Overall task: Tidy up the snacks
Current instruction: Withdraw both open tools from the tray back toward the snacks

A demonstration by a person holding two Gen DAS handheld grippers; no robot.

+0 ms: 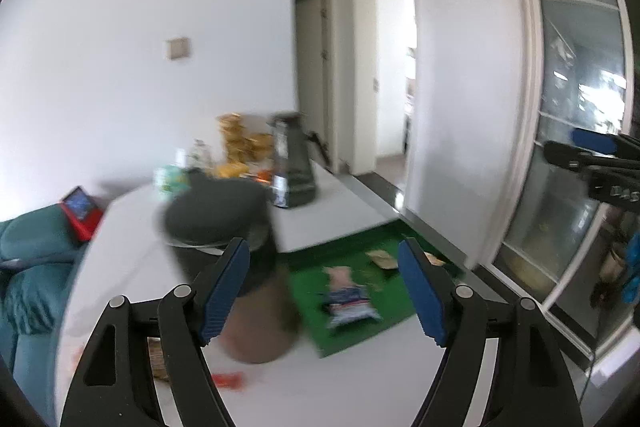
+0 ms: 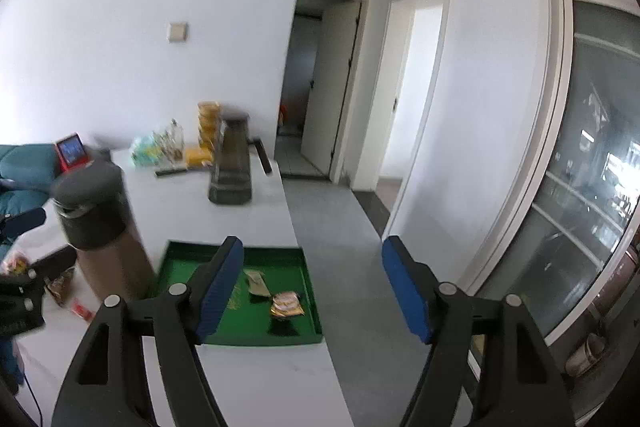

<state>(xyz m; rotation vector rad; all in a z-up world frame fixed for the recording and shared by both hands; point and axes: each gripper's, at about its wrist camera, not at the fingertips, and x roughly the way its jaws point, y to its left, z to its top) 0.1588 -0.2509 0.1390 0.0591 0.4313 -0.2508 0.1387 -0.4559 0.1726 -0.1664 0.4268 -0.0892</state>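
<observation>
Now | square green tray (image 2: 310,301) | crinkly snack packets (image 2: 285,303) | cylindrical flask (image 2: 100,227)

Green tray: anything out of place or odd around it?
Somewhat. Only a few packets lie in the tray, while a red packet and other snacks remain loose on the table beside the thermos.

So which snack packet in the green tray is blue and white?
The blue-and-white packet nearest the left gripper; the tan packet lies farther back in the green tray.

Only the partial letters "DAS" on the right tool (image 1: 612,191); snack packet print blurred, unreadable.
</observation>
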